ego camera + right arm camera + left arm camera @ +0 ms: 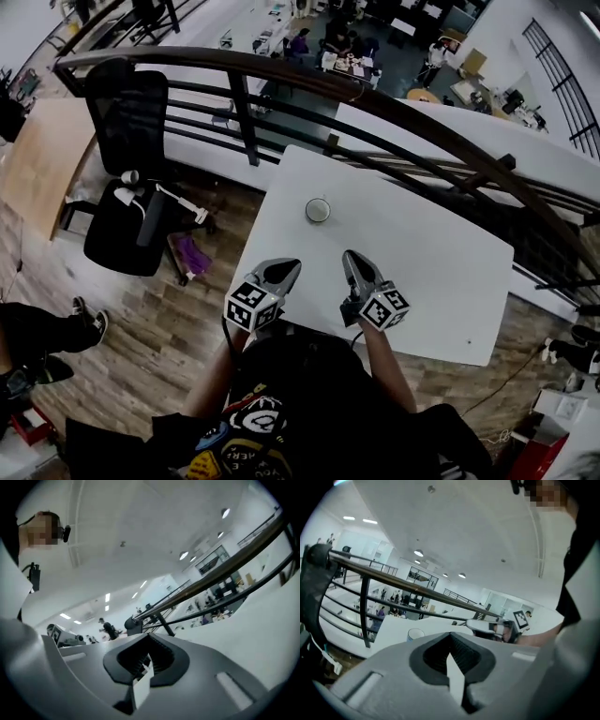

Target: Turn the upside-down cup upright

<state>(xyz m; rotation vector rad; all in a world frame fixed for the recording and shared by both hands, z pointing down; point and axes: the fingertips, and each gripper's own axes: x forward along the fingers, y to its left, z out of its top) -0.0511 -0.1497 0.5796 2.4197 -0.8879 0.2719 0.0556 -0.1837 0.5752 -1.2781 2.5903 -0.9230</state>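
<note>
A small pale cup [318, 210] stands alone on the white table [441, 272], showing a light rim round a grey inside in the head view. The left gripper view has it low and small as the cup [416, 633], beyond the jaws. My left gripper [285, 269] hovers near the table's front edge, shut and empty, short of the cup and to its left. My right gripper [352, 260] is beside it, also shut with nothing in it, short of the cup and to its right. In both gripper views the jaws stand together, left gripper [451, 639] and right gripper [149, 638].
A dark curved railing [309, 89] runs just behind the table, with a drop to a lower floor beyond it. A black office chair [131, 178] stands on the wooden floor at the left. The table's front edge lies close to my body.
</note>
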